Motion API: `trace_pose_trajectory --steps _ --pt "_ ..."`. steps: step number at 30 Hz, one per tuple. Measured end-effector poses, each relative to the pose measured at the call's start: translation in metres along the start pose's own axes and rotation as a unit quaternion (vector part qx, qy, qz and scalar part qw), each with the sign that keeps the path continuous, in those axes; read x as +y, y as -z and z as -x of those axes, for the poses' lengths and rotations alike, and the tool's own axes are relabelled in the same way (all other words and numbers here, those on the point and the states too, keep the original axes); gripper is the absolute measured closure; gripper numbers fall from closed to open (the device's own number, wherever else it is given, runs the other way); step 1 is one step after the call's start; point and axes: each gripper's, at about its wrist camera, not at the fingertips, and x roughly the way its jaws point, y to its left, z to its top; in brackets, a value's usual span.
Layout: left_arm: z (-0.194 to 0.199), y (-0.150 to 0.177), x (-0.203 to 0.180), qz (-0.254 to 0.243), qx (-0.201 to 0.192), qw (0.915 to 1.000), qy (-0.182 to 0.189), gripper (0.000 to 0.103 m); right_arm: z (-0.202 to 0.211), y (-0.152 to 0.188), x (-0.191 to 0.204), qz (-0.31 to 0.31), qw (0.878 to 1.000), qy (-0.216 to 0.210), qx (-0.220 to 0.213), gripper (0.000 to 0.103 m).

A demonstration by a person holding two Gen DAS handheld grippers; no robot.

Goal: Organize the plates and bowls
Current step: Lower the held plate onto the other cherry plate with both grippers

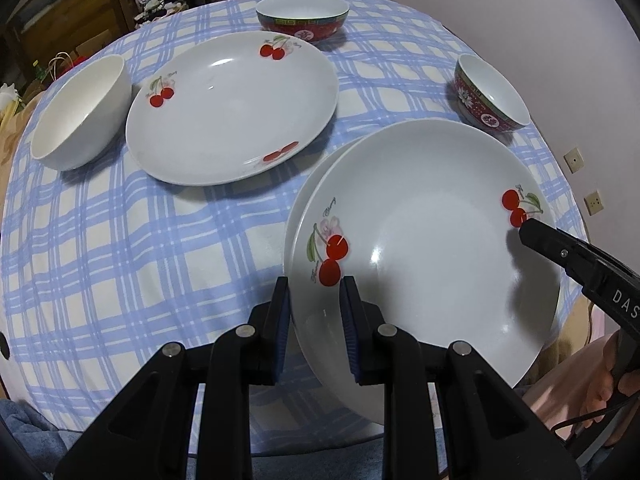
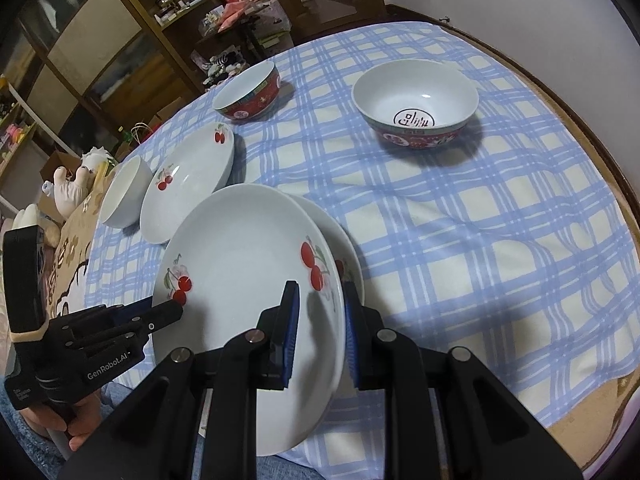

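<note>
Near the front edge of the worktop (image 1: 120,240), which is covered by a blue-and-cream checked cloth, a cherry-printed plate (image 1: 432,240) is held tilted by both tools at once. The left tool (image 1: 314,312) is narrowed onto the plate's near rim, one blue pad above the rim and one below. The right tool (image 2: 320,320) grips the opposite rim the same way, its pads pressed on either face of the plate beside a pair of red cherries. Each tool shows in the other's view as a black arm reaching to the plate's edge.

Just under the held plate lies a second plate (image 2: 344,240) of the same pattern; only a crescent of its rim shows past the upper one. Whether the two touch I cannot tell.

Further back on the cloth a third cherry plate (image 1: 232,108) rests flat. A plain white bowl (image 1: 80,112) stands just beside it on the left, nearly touching. Two red patterned bowls stand apart from the plates: one bowl at the far edge (image 1: 302,16) and one bowl at the right (image 1: 490,94), whose bottom bears a dark round mark in the right wrist view.

A hand (image 2: 60,428) grips the left tool's handle at the lower left of the right wrist view.
</note>
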Motion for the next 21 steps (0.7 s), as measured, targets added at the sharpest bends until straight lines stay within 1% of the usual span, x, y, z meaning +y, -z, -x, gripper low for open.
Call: trace_pose_trajectory --steps 11,21 --pt "-0.005 -0.001 -0.002 -0.006 -0.005 0.9999 -0.007 0.08 -0.007 0.0 -0.003 -0.005 1.0 0.011 0.008 0.081" --pt "-0.007 -0.002 -0.001 -0.005 -0.008 0.9999 -0.005 0.08 -0.015 -0.001 -0.004 -0.009 1.0 0.013 0.021 0.081"
